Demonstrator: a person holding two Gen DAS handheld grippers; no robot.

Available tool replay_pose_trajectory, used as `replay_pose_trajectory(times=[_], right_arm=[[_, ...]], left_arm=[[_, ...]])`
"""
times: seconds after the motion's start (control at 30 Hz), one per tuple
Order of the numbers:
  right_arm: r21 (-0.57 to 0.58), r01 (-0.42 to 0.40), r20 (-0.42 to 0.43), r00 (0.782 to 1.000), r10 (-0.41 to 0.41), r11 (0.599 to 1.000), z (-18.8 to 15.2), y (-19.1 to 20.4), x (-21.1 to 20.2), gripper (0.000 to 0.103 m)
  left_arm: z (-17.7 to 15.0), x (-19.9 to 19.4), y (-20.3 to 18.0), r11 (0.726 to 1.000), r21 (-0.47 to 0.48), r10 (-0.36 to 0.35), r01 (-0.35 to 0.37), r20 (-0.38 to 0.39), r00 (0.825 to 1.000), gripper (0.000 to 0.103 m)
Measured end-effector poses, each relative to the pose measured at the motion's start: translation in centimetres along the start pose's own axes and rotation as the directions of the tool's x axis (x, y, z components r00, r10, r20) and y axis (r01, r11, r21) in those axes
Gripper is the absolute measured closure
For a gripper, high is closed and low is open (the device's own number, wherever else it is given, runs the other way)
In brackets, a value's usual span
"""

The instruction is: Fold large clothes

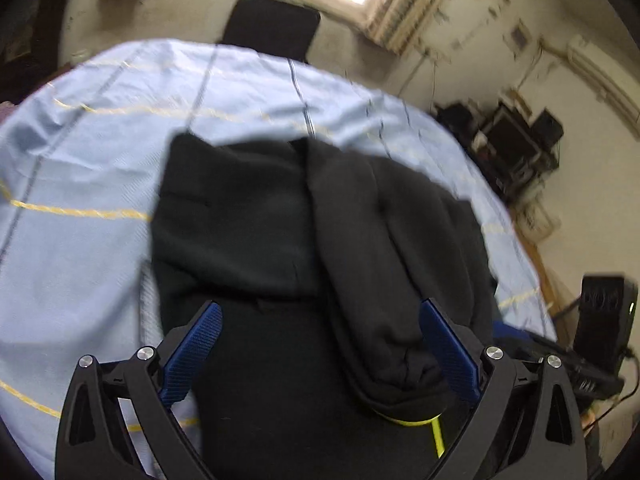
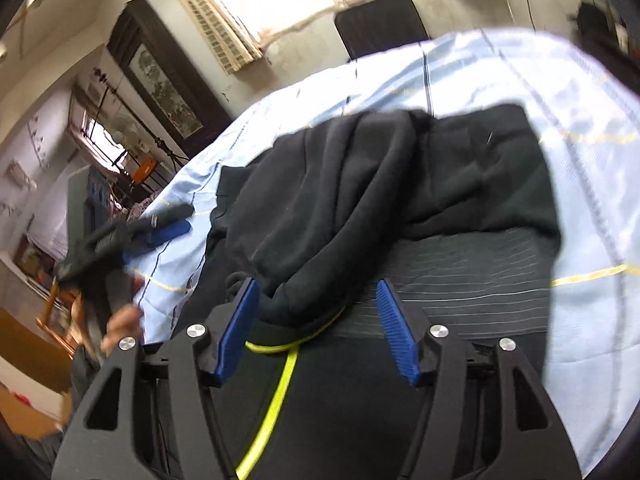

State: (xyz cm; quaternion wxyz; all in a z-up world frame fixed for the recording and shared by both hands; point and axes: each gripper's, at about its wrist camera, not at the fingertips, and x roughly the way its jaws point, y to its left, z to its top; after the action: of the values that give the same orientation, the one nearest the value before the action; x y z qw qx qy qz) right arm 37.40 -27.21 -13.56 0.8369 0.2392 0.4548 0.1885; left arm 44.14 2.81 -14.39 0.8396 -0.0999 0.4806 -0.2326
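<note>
A large black sweatshirt (image 1: 248, 216) lies on a light blue checked sheet (image 1: 80, 184). One sleeve (image 1: 384, 264) is folded over its body, and its cuff rests near a yellow-green cord (image 1: 436, 432). My left gripper (image 1: 320, 320) is open just above the garment's near edge, holding nothing. In the right wrist view the sweatshirt (image 2: 360, 184) lies bunched, its ribbed hem (image 2: 472, 280) showing. My right gripper (image 2: 318, 294) is open with the sleeve cuff (image 2: 296, 304) lying between its blue pads (image 2: 394, 320). The left gripper (image 2: 160, 232) appears at the left, blurred.
The sheet (image 2: 580, 208) covers a bed or table. A black chair back (image 1: 272, 24) stands at the far side. Dark equipment (image 1: 516, 140) sits on shelves at the right. A framed picture (image 2: 164, 76) hangs on the left wall.
</note>
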Motion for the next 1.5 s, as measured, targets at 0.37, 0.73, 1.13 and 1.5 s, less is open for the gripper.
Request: replay_pose_trajectory(times=[0.37, 0.73, 1.13, 1.5], right_arm=[[0.028, -0.022, -0.006, 1.0, 0.022, 0.999, 0.3, -0.7, 1.0, 0.086], [0.068, -0.005, -0.077, 0.997, 0.01, 0.998, -1.2, -4.1, 1.0, 0.076], [-0.1, 0.076, 0.1, 0.993, -0.066, 0.992, 1.1, 0.4, -2.8, 0.074], [-0.005, 0.1, -0.019, 0.995, -0.1, 0.995, 1.2, -3.8, 3.7, 0.076]], left_arm=[[-1.6, 1.8, -5.0, 0.995, 0.102, -0.018, 0.022, -0.034, 0.999, 0.083], [-3.4, 3.5, -6.7, 0.987, 0.137, 0.096, -0.087, -0.061, 0.994, 0.069], [-0.8, 1.4, -9.4, 0.965, 0.206, 0.166, -0.161, -0.007, 0.986, 0.058], [-2.1, 5.4, -8.5, 0.931, 0.267, 0.25, -0.249, 0.031, 0.968, 0.057]])
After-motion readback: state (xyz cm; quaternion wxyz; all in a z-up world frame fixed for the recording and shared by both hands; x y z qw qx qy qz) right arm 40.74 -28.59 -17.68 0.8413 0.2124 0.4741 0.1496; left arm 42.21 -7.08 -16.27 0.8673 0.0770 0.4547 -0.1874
